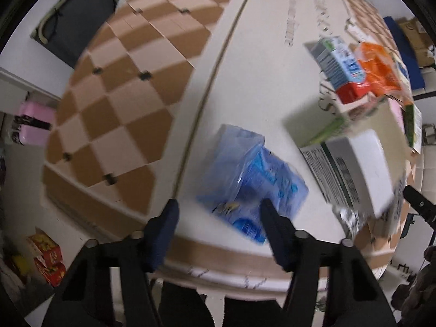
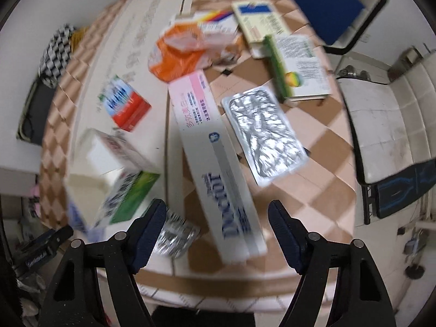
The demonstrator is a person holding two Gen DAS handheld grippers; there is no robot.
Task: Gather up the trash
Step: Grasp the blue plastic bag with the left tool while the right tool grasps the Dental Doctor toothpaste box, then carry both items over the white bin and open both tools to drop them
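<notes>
Even indoor light is showing, no hard shadows; motion blur is smearing both views, fisheye is bending table (image 1: 259, 87) edges, foil blister (image 2: 263, 133) is glaring.

both grippers point down, jaws apart, nothing pinched: left gripper (image 1: 218, 212) narrower, right gripper (image 2: 218, 215) wider.

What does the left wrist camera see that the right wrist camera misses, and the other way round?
Only the left view shows the blue plastic bag beneath the open left gripper. Only the right view shows the long pink-and-white box under the open right gripper, and the large foil blister sheet. Both show the orange wrapper and the red-and-blue carton on the table.
</notes>
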